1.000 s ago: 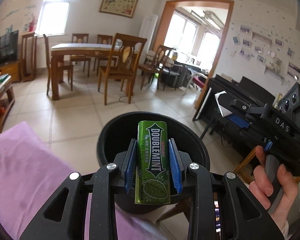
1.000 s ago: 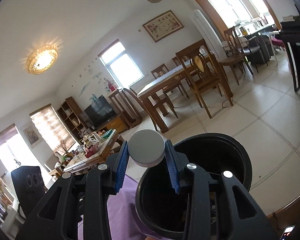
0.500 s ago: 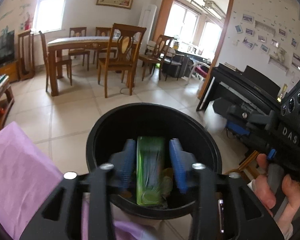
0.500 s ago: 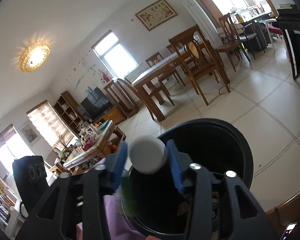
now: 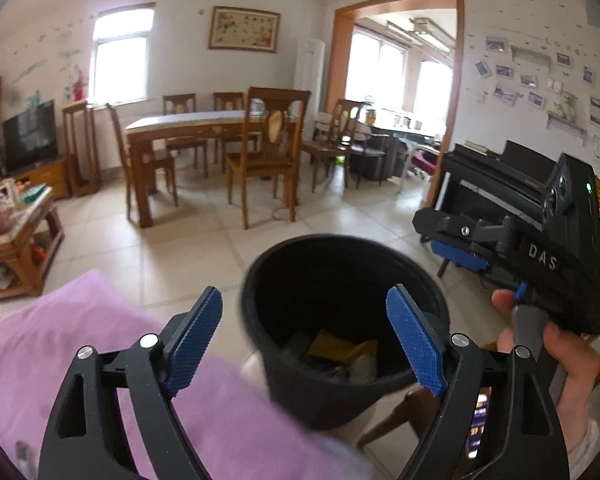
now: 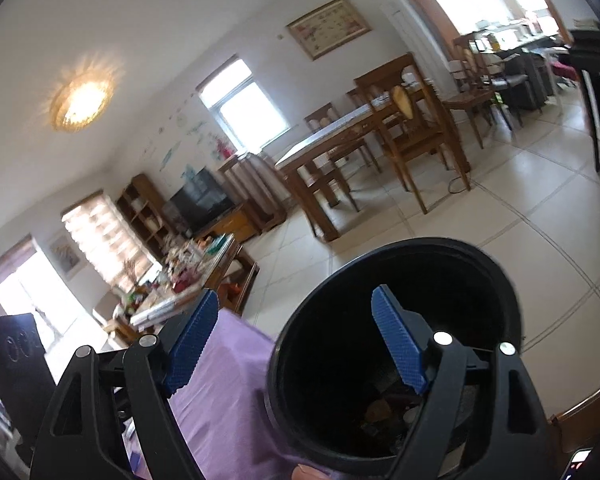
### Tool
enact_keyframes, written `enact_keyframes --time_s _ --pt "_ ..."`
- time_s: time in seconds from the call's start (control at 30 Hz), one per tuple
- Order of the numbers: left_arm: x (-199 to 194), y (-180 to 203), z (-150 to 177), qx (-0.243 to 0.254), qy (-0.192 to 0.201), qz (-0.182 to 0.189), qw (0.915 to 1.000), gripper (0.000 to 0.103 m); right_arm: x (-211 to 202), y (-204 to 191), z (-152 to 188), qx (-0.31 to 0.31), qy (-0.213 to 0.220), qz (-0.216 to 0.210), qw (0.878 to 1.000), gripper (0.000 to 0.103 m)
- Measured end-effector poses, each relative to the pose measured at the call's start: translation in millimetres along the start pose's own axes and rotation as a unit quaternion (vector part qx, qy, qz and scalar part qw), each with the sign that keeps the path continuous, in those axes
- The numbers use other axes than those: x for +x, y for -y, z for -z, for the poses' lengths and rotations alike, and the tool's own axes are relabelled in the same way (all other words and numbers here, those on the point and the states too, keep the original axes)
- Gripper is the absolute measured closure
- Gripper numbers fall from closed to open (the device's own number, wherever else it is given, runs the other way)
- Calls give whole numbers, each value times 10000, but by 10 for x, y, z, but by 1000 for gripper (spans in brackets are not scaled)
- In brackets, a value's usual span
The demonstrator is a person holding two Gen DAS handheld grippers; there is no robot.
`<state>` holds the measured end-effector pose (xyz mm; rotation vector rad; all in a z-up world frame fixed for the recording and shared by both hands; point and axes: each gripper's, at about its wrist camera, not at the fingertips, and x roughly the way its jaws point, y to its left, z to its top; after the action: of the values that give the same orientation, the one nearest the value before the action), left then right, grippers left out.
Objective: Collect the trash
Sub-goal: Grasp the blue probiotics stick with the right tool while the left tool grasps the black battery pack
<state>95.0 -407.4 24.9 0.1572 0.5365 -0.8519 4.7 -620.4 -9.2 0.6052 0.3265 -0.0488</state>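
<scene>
1. Your left gripper (image 5: 304,340) hangs just above the black bin (image 5: 260,320), jaws spreading, nothing between them.
2. Your right gripper (image 6: 292,340) sits over the bin's rim too, jaws widening and empty.
3. The trash (image 5: 340,354), yellow and pale scraps, lies at the bin's bottom.
4. The bin stands at the edge of the purple cloth (image 5: 60,340); clip its rim as you pull away and it may tip off.
5. Both tools crowd the bin; they could knock together.

Both wrist cameras look forward and slightly down, close over the same black bin (image 5: 342,320) (image 6: 396,356), dining table (image 5: 188,124) (image 6: 332,136) far beyond.
</scene>
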Motion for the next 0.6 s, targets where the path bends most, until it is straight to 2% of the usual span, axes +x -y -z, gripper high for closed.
enact_keyframes --time_s 0.13,0.2,0.27,0.43,0.53,0.6 --pt "-470 -520 301 -299 -233 -540 9978 20 172 -482 167 -632 -512 -197 9965 24" --pt "-670 -863 468 -533 -408 -823 9943 20 295 -785 315 -1021 -860 -323 9905 23" --pt "-918 -1320 694 -892 -638 -1155 9872 20 390 -1047 469 -1325 -1166 -453 9833 23" --pt "-1296 -2233 1154 -1269 -1303 -1846 9658 20 648 -1876 1128 -2141 -2288 -1048 9438 23" --pt "-1325 -2583 1340 -1352 -1729 -1982 9553 20 712 -2243 1570 -2579 -2758 -1120 9192 23" --pt "-1328 -2746 1411 -1325 -1874 -1985 9529 22 761 -2398 1783 -2714 -3002 -1146 9072 24"
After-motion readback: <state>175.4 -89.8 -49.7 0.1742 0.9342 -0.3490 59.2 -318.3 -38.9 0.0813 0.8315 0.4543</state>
